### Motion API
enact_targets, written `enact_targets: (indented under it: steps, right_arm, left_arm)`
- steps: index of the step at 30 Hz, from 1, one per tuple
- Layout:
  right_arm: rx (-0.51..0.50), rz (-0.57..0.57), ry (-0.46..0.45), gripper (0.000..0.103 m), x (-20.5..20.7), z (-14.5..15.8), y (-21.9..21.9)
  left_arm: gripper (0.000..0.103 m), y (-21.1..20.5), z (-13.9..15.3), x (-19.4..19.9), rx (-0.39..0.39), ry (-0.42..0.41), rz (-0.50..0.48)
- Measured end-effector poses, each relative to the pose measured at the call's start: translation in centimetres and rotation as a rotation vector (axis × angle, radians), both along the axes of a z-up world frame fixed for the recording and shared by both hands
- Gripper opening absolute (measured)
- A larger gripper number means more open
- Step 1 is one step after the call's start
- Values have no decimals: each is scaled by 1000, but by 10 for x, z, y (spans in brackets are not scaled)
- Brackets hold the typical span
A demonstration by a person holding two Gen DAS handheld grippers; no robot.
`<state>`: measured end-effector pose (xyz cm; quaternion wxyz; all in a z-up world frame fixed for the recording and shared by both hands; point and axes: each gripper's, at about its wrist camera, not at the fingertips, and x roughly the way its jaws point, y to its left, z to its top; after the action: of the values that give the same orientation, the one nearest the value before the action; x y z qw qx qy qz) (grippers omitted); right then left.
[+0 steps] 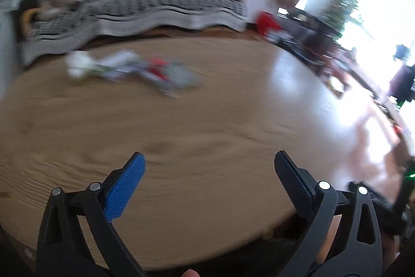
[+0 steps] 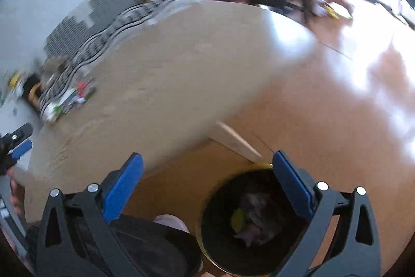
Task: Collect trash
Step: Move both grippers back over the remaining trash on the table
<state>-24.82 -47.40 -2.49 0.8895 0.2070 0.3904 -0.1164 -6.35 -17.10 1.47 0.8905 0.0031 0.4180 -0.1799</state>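
Observation:
Both views are motion-blurred. A heap of trash (image 1: 129, 69), white, grey and red wrappers, lies on the far left part of the round wooden table (image 1: 207, 134). My left gripper (image 1: 210, 168) is open and empty above the table's near edge, well short of the heap. My right gripper (image 2: 207, 170) is open and empty, held above a black bin (image 2: 254, 225) on the floor beside the table. Crumpled trash, one piece yellow-green, lies inside the bin. The heap also shows in the right wrist view (image 2: 70, 98), with the left gripper (image 2: 15, 144) at the far left.
A sofa with a striped grey throw (image 1: 145, 9) stands behind the table. Dark furniture and a red object (image 1: 267, 22) stand to the right near a bright window. A pale table leg (image 2: 238, 142) slants down next to the bin. My shoe (image 2: 171, 222) is by the bin.

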Motion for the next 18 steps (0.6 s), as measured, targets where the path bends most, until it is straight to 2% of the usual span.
enact_targets:
  steps: [2,6,12,16,18]
  right_arm:
    - [-55,90,-26,96,34,14,29]
    - [-100,192,-53,96,92,29,70]
    - [-120,213,-66,96,175,38,107]
    - [-176,203,-64,96,237,35,132]
    - [-195,200,-58,96,262,31,140]
  left_arm:
    - [97,44,2,22,47,4,76]
    - [97,119,4,64,82,22,211]
    - [97,162,10,126,128,27,300]
    - [97,176,0,172,74,31,383]
    - [97,168,-8,187,67,32,405]
